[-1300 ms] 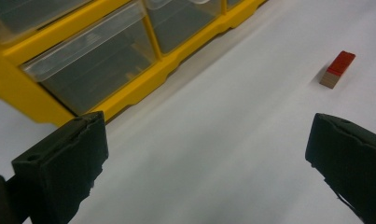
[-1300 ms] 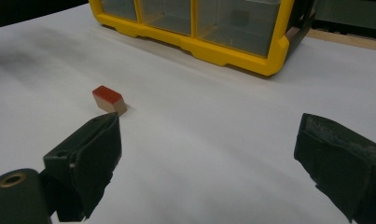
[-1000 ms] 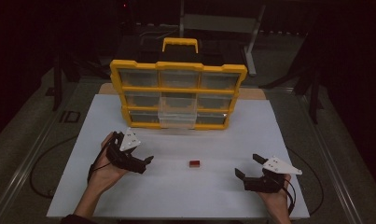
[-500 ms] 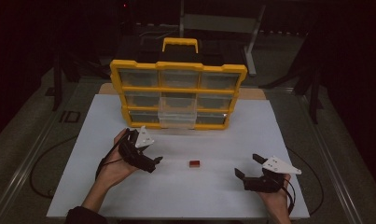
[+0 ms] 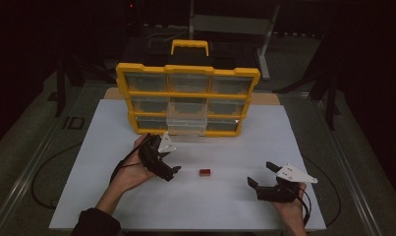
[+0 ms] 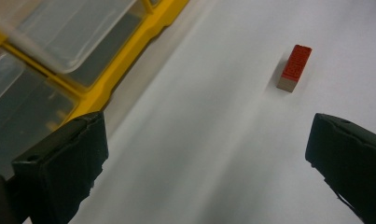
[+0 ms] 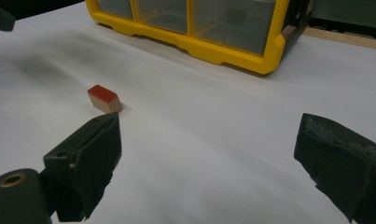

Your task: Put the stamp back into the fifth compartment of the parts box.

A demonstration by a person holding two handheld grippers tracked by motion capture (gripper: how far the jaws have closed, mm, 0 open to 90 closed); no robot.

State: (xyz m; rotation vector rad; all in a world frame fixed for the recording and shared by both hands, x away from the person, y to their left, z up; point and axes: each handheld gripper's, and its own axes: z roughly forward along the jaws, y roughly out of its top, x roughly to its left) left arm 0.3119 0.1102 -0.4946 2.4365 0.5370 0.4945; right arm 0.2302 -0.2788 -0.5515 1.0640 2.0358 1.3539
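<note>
White counter (image 5: 225,206) before a yellow plastic drawer organiser (image 5: 188,98): a small red-topped, tan-sided block (image 5: 204,172) lies between the left claw (image 5: 168,172) and right claw (image 5: 262,179), both released and empty. The block looks light, rigid and unlikely to break; its two long flat sides probably offer the surest hold.

From above I see my left gripper (image 5: 167,164) hanging over the white table (image 5: 235,206), jaws apart and aimed toward my right. Just off its tips to the right, untouched, lies a small red block (image 5: 204,172). Directly beyond the gripper stands a yellow drawer organizer (image 5: 187,101), with one clear drawer (image 5: 187,125) in its bottom row pulled out toward me. My right gripper (image 5: 265,178) sits low near the table's near edge, well to the right of the block, its jaws spread wide and facing left toward it.
</note>
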